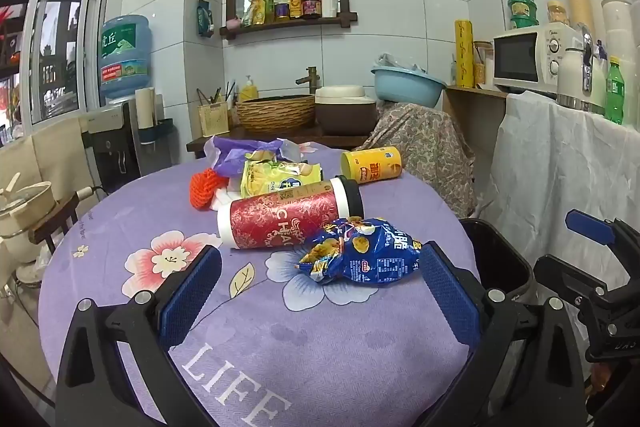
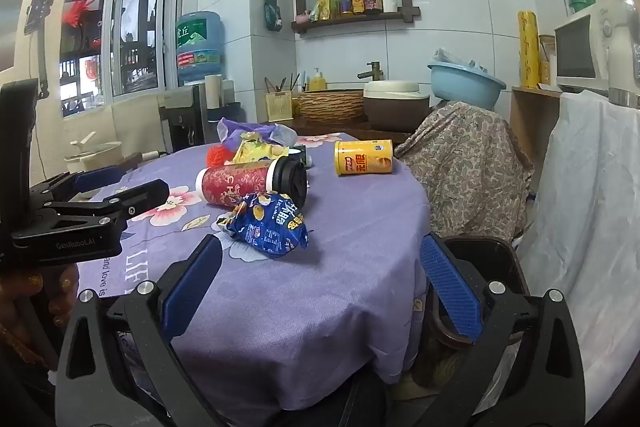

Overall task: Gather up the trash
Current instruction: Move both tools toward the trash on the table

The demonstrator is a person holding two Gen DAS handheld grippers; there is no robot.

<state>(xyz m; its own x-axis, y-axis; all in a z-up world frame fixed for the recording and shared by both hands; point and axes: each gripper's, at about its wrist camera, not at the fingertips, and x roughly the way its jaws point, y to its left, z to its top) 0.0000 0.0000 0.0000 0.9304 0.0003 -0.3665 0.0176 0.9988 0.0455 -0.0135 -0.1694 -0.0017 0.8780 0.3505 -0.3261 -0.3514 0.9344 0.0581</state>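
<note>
Trash lies on a round table with a purple flowered cloth (image 1: 320, 347) (image 2: 340, 287). A crumpled blue snack bag (image 1: 360, 255) (image 2: 268, 223) is nearest. Behind it lies a red paper cup with a black lid (image 1: 292, 215) (image 2: 248, 183) on its side. Farther back are a yellow chip can (image 1: 370, 165) (image 2: 364, 157), a yellow-green snack bag (image 1: 276, 177) (image 2: 256, 151), an orange net (image 1: 206, 189) (image 2: 218, 153) and a purple plastic bag (image 1: 236, 151) (image 2: 248, 129). My left gripper (image 1: 320, 291) is open and empty just short of the blue bag. My right gripper (image 2: 320, 287) is open and empty over the table's near edge.
A black trash bin (image 1: 500, 259) (image 2: 480, 267) stands on the floor at the table's right. A cloth-covered chair (image 2: 468, 167) stands behind it. A white-draped counter with a microwave (image 1: 528, 57) is at the right. A sink counter with a woven basin (image 1: 276, 111) is behind the table.
</note>
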